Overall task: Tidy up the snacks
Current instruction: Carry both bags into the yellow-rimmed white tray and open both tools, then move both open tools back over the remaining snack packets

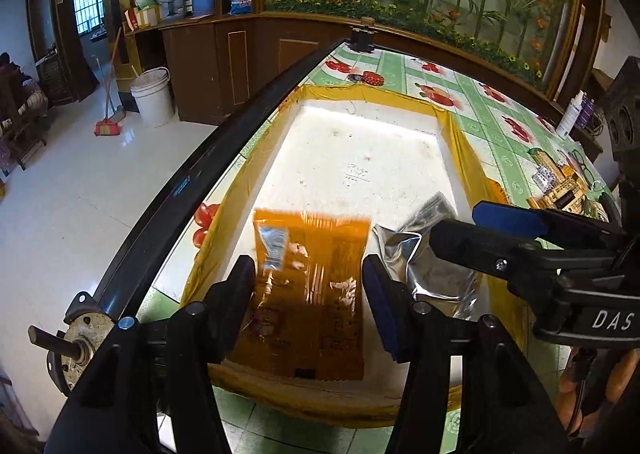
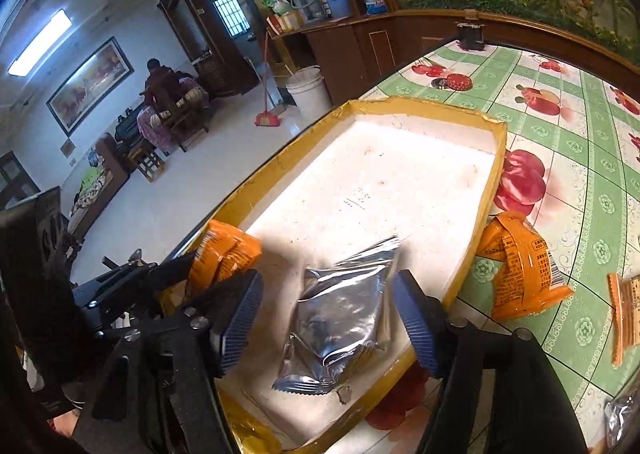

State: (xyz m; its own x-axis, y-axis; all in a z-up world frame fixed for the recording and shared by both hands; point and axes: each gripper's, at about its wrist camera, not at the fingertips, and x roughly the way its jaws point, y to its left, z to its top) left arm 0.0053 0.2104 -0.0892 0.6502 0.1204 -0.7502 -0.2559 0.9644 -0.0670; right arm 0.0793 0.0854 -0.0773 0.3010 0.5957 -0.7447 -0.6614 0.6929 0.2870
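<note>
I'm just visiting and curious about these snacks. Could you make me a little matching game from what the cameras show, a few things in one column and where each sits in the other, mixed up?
Things:
1. silver foil packet
2. orange packet between the left gripper's open fingers
3. orange packet seen in the right wrist view
4. white bucket

Places:
A. on the floor beside the wooden cabinet
B. on the green tablecloth, just outside the tray's rim
C. in the white tray, in front of the right gripper
D. in the tray, to the left of the foil packet

Pairs: 1-C, 2-D, 3-B, 4-A
</note>
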